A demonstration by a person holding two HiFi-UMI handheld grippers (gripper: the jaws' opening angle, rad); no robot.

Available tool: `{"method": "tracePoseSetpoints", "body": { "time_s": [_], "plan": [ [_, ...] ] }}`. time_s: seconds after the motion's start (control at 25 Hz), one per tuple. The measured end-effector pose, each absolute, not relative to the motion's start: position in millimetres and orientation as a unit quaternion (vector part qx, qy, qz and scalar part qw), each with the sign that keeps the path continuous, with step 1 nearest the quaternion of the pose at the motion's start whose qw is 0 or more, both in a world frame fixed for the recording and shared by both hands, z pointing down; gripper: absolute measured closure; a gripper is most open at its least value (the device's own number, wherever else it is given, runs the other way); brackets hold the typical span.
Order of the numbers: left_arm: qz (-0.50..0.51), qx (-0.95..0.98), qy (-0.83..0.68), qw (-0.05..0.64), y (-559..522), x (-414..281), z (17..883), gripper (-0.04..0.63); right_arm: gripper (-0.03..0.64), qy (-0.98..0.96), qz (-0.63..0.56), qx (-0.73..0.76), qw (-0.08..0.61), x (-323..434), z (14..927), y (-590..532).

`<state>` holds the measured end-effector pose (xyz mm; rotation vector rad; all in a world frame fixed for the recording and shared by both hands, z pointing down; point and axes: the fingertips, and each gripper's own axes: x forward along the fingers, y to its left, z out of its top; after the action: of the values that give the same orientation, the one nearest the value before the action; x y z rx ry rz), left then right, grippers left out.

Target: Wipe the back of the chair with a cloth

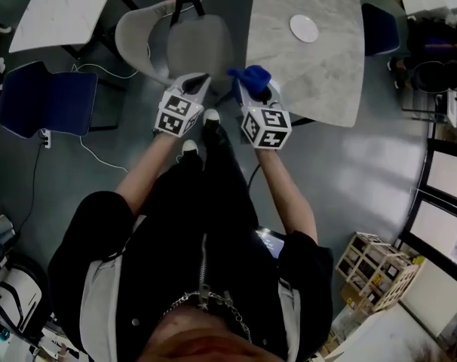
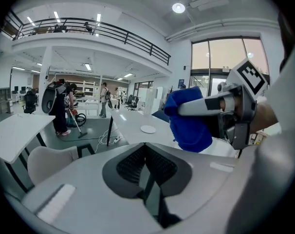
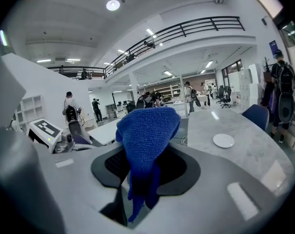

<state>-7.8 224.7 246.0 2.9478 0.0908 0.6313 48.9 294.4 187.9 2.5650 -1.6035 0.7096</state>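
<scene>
The right tool [image 1: 242,90] is clenched on the blue cloth [image 1: 250,75], held near the chair [image 1: 140,40] beside a marble surface [image 1: 319,66]. The left tool [image 1: 198,87] is closed, gripping nothing.

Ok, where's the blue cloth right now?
The blue cloth is clamped in the right gripper and droops from its jaws. In the head view it is between the pale chair and the near edge of the marble table.
</scene>
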Motion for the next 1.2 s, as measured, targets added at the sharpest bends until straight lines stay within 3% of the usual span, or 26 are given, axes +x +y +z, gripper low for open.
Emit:
{"method": "tracePoseSetpoints", "body": {
  "time_s": [0.6,1.2],
  "plan": [
    [0.235,0.963,-0.101,0.081,62.7,84.1,268.9,0.584,0.476,-0.629,0.261,0.732,0.023,161.8,229.9,90.1],
    [0.272,0.94,-0.17,0.119,-27.1,89.0,319.2,0.584,0.476,-0.647,0.322,0.69,0.043,186.9,311.7,-12.9]
  ]
}}
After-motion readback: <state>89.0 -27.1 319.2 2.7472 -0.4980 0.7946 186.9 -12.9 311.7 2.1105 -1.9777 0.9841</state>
